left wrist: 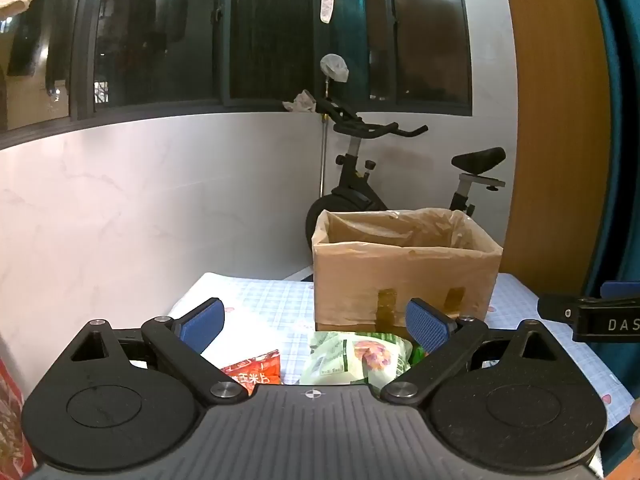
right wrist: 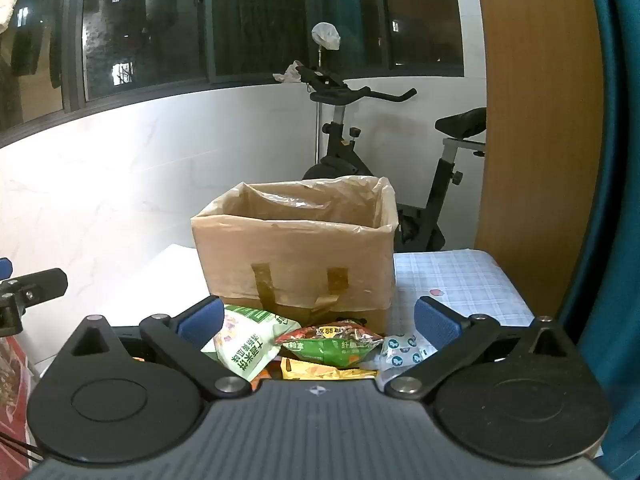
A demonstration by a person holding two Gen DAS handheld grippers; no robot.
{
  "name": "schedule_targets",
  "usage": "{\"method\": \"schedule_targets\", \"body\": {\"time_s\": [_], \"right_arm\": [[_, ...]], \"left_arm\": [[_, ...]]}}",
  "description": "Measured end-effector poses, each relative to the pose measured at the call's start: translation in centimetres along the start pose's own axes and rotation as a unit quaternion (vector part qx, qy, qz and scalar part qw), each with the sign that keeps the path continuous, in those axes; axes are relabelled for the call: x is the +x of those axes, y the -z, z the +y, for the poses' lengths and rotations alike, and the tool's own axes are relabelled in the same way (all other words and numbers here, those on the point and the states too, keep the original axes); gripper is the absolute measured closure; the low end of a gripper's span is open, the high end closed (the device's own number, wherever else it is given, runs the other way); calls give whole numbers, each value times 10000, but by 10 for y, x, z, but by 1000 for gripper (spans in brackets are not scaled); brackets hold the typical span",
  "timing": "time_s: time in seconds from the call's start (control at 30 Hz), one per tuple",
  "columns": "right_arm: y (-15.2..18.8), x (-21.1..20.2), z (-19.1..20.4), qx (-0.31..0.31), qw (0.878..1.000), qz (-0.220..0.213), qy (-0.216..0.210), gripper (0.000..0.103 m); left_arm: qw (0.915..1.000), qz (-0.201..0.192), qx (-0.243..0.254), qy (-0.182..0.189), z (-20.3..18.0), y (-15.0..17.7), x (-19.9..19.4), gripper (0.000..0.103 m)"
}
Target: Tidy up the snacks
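A cardboard box lined with a clear plastic bag stands open on the checked tablecloth. Snack packets lie in front of it: a red packet, a pale green packet, a dark green packet, a yellow one and a white one with blue dots. My left gripper hovers open above the red and pale green packets. My right gripper is open over the pile, just short of the box. Neither holds anything.
An exercise bike stands behind the table by the white wall. A wooden panel and a teal curtain rise at the right. The right gripper's arm shows at the right edge of the left wrist view.
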State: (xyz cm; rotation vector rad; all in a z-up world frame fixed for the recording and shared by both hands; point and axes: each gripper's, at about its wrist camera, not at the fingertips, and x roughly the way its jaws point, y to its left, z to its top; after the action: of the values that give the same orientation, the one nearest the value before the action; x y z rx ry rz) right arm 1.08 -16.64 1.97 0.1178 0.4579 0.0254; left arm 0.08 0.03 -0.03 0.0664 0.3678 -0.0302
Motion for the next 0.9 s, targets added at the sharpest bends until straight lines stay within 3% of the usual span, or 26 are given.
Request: {"method": "schedule_targets", "body": {"time_s": [0.23, 0.3, 0.9], "right_arm": [[1, 0, 0, -5, 10000, -29, 3, 0], [1, 1, 0, 2, 10000, -33, 4, 0], [3, -2, -1, -1, 10000, -39, 10, 0]], "left_arm": [[9999, 16, 55, 110, 2, -2, 7, 5], [9999, -81, 33, -93, 1, 0, 0, 5], [9999, -10, -8, -102, -2, 1, 0, 5]]}}
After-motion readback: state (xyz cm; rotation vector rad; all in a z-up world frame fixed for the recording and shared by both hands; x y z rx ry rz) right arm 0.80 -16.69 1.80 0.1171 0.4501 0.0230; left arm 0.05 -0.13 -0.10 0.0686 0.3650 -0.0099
